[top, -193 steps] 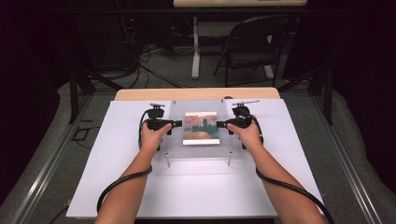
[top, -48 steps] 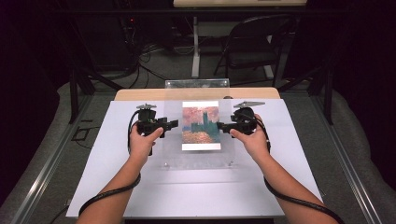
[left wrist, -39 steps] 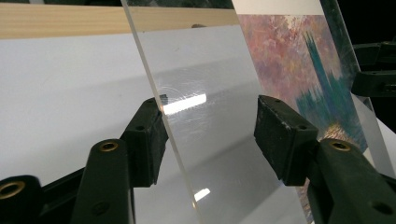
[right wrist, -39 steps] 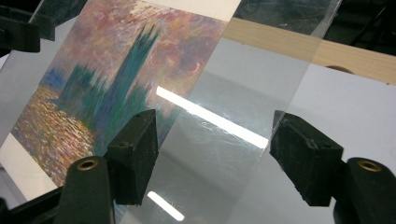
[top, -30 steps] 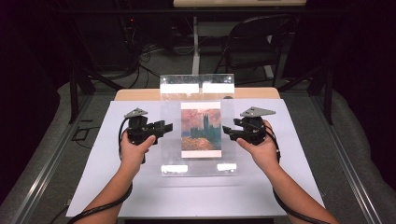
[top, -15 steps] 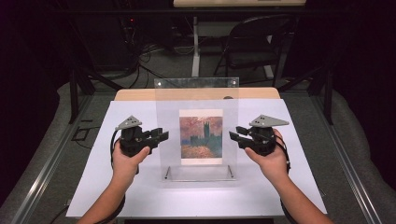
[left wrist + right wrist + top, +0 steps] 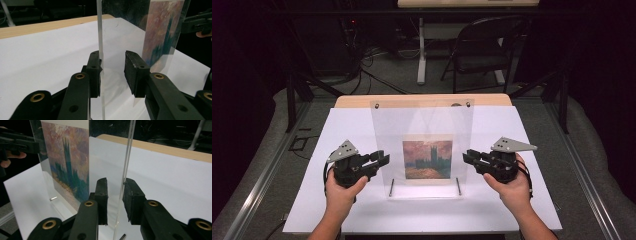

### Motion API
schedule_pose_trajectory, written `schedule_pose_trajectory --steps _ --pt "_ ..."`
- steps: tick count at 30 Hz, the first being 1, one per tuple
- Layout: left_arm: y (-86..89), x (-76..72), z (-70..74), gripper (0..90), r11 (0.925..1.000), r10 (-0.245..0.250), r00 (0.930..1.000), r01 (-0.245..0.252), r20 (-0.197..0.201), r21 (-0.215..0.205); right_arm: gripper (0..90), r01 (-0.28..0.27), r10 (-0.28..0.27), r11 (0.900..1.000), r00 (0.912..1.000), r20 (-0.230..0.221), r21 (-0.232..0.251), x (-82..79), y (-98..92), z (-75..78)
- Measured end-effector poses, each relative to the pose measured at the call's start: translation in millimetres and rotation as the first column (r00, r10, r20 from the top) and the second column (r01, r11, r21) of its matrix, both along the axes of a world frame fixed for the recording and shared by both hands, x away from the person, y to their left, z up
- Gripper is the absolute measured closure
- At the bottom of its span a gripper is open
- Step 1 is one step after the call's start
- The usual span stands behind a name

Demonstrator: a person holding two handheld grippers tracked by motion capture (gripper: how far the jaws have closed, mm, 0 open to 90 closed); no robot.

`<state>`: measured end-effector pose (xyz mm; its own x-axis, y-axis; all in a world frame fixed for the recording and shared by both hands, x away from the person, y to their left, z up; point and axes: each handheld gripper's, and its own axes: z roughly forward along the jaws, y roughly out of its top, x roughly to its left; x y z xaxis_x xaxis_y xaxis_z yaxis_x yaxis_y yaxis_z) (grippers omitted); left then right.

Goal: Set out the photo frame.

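Clear acrylic frame point(image 7: 422, 142) stands upright near the middle of a white-covered desk point(image 7: 522, 200), facing the person. Sandwiched inside its two transparent panes is a small painted picture point(image 7: 427, 159) of dark towers under a reddish sky, sitting in the lower half of the frame. Two small metal pins point(image 7: 391, 187) show at the frame's lower corners, and two fasteners at its top corners.

Left claw point(image 7: 382, 160), held in the person's left hand point(image 7: 341, 192), sits at the frame's left edge. In the left gripper view the pane's edge point(image 7: 100, 50) rises between the two black jaws; one jaw lies against the pane while the other stands off with a gap. Its jaws have just been closing.

Right claw point(image 7: 468, 157), held in the right hand point(image 7: 512, 190), sits at the frame's right edge. In the right gripper view the edge point(image 7: 126, 165) passes between its jaws, which are close around it with narrow gaps visible; these jaws too have just been closing. Whether either claw grips firmly cannot be told.
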<state>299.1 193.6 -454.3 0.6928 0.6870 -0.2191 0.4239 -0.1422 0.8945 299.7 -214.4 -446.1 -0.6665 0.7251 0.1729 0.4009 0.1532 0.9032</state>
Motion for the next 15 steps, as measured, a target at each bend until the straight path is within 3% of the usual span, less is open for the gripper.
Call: schedule_pose_trajectory --steps 5,15 --pt "2.4 -6.1 -3.6 67.3 0.9998 -0.009 0.9999 0.01 0.009 -0.02 74.4 -0.022 0.023 0.999 0.9997 -0.009 0.042 -4.7 -2.9 -3.4" --pt "3.0 -12.0 -4.6 67.3 0.9997 -0.01 0.9999 0.01 0.009 -0.023 74.0 -0.035 0.036 0.999 0.9994 -0.002 0.03 -10.4 -4.0 -4.7"
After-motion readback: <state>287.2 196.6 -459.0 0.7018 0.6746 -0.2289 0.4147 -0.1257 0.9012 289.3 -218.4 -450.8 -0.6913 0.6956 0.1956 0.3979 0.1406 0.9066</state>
